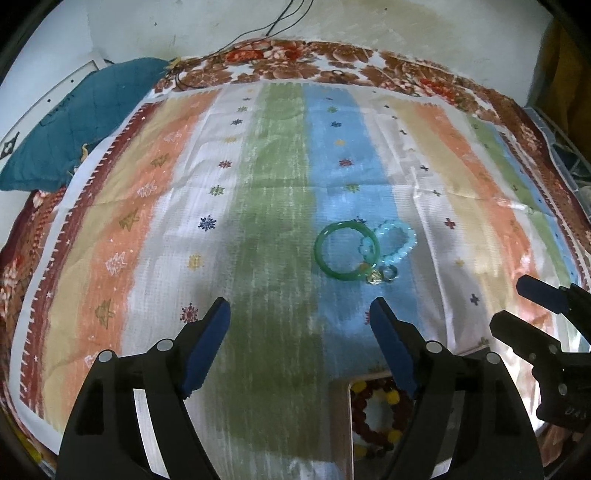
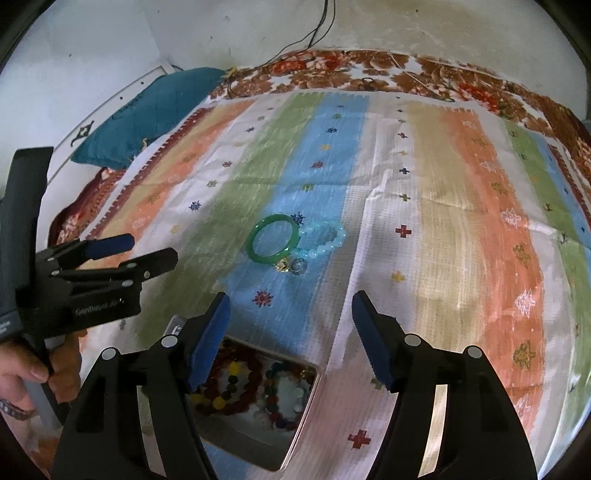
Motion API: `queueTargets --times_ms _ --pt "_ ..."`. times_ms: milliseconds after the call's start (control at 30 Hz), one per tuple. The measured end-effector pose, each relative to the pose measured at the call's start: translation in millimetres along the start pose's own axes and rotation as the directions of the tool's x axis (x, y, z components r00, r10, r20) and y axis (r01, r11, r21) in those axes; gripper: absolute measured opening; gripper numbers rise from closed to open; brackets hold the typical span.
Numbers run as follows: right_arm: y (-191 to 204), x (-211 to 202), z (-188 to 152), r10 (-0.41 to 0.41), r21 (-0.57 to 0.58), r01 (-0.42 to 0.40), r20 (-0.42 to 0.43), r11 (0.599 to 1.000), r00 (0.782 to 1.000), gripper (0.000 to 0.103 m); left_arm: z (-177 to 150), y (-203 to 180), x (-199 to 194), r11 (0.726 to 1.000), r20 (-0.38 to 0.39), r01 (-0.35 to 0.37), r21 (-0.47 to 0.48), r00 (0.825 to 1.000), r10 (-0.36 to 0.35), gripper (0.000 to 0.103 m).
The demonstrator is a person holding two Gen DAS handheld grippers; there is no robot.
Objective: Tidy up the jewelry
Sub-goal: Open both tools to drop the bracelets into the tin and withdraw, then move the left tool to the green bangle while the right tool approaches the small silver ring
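A green bangle (image 1: 318, 254) (image 2: 253, 247) lies on the blue stripe of the cloth, overlapping a pale blue beaded bracelet (image 1: 408, 243) (image 2: 341, 236). A gold ring (image 1: 373, 277) (image 2: 282, 266) and a small clear blue ring (image 1: 390, 272) (image 2: 299, 266) rest at their near edge. My left gripper (image 1: 299, 310) (image 2: 151, 248) is open and empty, short of the jewelry. My right gripper (image 2: 290, 302) (image 1: 508, 302) is also open, with nothing between its fingers. Below both grippers sits a shallow tray (image 1: 341, 406) (image 2: 310, 402) holding several beaded bracelets (image 2: 229, 384).
A striped cloth (image 1: 273, 192) (image 2: 443, 221) covers a floral bedspread (image 1: 295, 62). A teal cushion (image 1: 74, 122) (image 2: 147, 114) lies at the far left by the wall. Thin cables (image 2: 317, 33) hang down the wall behind. A hand (image 2: 26, 373) grips the left tool.
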State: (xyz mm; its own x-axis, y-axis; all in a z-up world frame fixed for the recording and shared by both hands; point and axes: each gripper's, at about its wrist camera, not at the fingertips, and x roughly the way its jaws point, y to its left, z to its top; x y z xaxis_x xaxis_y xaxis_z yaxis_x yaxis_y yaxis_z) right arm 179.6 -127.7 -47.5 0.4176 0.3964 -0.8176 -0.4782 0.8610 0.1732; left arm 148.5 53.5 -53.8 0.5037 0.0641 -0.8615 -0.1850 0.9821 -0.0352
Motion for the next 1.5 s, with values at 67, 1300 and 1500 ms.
queueTargets --times_ms 67,1300,1500 --pt "-2.9 4.6 1.9 0.001 0.007 -0.001 -0.009 1.0 1.0 0.068 1.6 0.5 4.1 1.0 -0.009 0.006 -0.004 1.0 -0.006 0.077" --pt "-13.6 66.1 27.8 0.033 -0.024 -0.036 -0.096 0.999 0.995 0.068 26.9 -0.7 75.8 0.999 -0.125 0.03 -0.024 0.992 -0.033 0.077" --pt "-15.9 75.6 31.1 0.037 -0.035 -0.041 -0.106 0.999 0.994 0.068 32.4 6.0 88.6 0.998 -0.14 0.025 -0.059 0.99 -0.033 0.077"
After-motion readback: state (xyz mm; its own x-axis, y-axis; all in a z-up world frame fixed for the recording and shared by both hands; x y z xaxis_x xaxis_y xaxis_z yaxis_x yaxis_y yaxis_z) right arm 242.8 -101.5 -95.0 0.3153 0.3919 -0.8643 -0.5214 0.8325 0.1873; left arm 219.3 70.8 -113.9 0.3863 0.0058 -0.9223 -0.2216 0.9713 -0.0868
